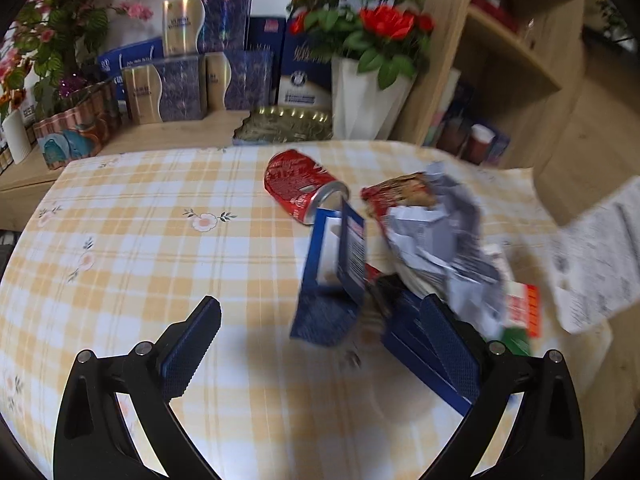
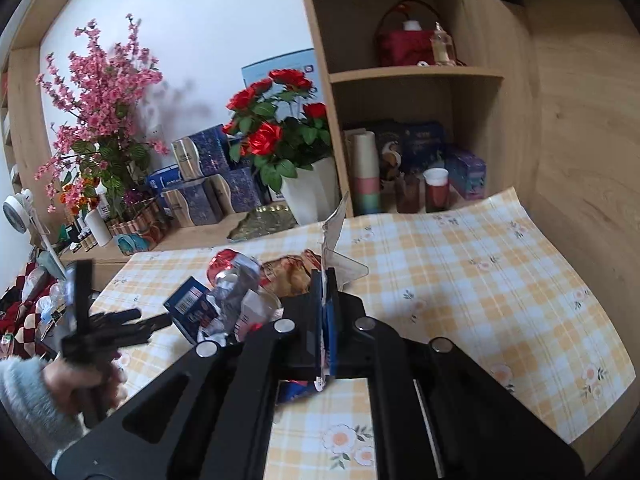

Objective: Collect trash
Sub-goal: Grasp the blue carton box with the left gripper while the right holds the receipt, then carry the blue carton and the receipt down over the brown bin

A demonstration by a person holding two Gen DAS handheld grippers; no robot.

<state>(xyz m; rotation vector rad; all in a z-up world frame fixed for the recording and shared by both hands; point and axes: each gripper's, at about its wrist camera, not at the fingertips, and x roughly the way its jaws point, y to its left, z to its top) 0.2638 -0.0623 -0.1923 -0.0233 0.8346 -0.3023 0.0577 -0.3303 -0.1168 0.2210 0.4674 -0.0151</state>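
Note:
On the yellow checked tablecloth (image 1: 160,208) lies a heap of trash: a crushed red can (image 1: 300,184), an opened blue carton (image 1: 336,264), a brown snack wrapper (image 1: 400,192) and crumpled grey-white paper (image 1: 436,240). My left gripper (image 1: 320,344) is open just in front of the heap. The blue carton's near end lies between its fingers, untouched, and its right finger (image 1: 448,356) overlaps a flat blue pack. My right gripper (image 2: 324,280) is shut on a thin blue-and-white wrapper (image 2: 325,320), with a clear plastic flap (image 2: 340,240) sticking up. In the right wrist view the left gripper (image 2: 116,324) is blurred beside the heap (image 2: 236,296).
A white vase of red roses (image 1: 364,100), a gold tray (image 1: 284,124) and blue-and-gold gift boxes (image 1: 180,88) stand behind the table. Wooden shelves (image 2: 416,72) with cups and boxes are at the right. A hand (image 2: 80,384) in a grey fuzzy sleeve holds the left gripper.

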